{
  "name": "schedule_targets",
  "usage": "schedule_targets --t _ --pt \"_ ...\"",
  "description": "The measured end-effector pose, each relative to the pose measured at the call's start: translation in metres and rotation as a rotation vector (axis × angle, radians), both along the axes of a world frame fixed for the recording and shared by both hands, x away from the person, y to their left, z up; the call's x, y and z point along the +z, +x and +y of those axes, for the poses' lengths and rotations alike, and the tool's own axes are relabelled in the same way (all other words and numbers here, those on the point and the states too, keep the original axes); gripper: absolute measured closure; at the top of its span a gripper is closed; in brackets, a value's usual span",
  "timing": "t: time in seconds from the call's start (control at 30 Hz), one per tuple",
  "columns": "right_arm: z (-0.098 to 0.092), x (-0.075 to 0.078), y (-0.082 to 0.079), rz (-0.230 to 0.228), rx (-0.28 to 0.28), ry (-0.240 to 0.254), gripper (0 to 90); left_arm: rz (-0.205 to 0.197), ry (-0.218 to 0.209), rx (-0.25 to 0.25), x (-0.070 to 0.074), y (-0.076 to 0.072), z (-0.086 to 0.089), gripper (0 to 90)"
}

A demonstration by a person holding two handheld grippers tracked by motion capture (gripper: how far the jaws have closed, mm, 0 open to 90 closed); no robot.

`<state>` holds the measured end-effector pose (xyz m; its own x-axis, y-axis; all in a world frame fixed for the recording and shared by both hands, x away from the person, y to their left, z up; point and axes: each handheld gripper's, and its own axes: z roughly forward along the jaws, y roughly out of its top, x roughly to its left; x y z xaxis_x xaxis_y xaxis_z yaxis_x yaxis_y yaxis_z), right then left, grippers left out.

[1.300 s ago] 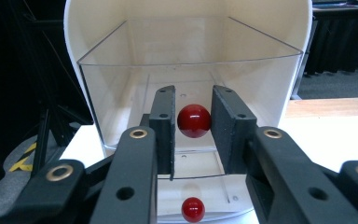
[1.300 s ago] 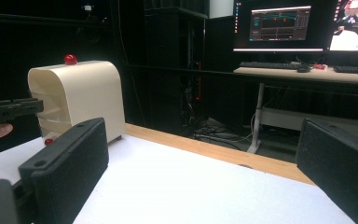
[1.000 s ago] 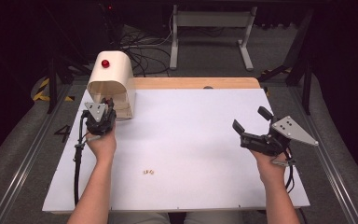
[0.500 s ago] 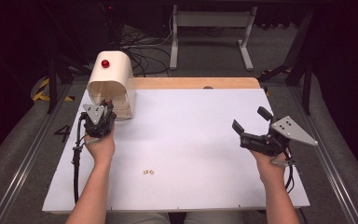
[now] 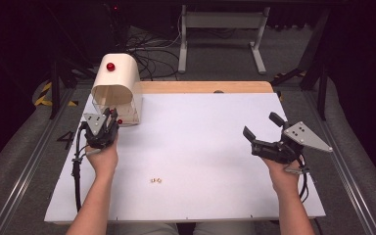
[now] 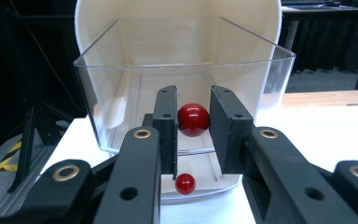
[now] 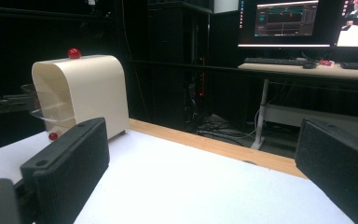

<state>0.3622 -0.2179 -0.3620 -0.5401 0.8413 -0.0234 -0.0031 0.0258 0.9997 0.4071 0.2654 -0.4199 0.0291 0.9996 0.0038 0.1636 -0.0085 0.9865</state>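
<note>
knob point(image 6: 193, 119) between left tongs point(image 6: 193, 122), before drawer point(image 6: 121, 84)

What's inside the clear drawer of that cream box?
The clear drawer looks empty through its walls. The left gripper, closed around the red knob on its front, covers part of the bottom, so that bit stays unseen.

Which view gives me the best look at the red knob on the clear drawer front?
The left gripper view: the red knob sits large and sharp between the left gripper jaws, which flank it closely. The high view shows it as a small red dot by the gripper; the right gripper view shows a tiny, distant dot.
</note>
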Motion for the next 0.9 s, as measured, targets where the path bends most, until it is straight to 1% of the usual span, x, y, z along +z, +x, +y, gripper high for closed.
schedule_targets --t 0.23,0.37,0.63,0.77,0.83,0.9 --pt "0.000 0.000 0.000 -0.001 0.001 0.000 3.4 -0.001 0.001 -0.004 0.000 -0.004 0.000 73.4" --pt "0.000 0.000 0.000 0.000 0.000 0.001 3.4 0.001 -0.008 -0.013 0.000 -0.006 0.001 73.3" --pt "0.000 0.000 0.000 0.001 0.001 -0.001 3.5 0.003 0.002 -0.023 0.000 -0.011 0.002 73.3" --pt "0.001 0.000 0.000 0.001 0.002 -0.003 3.4 0.001 -0.003 -0.026 0.000 -0.013 0.003 73.3" --pt "0.001 0.000 0.000 0.001 0.003 -0.003 3.5 0.000 -0.013 -0.027 0.000 -0.014 0.003 73.3" --pt "0.001 0.000 0.000 0.003 0.003 -0.004 3.5 -0.004 -0.010 -0.028 0.000 -0.016 0.003 73.3"
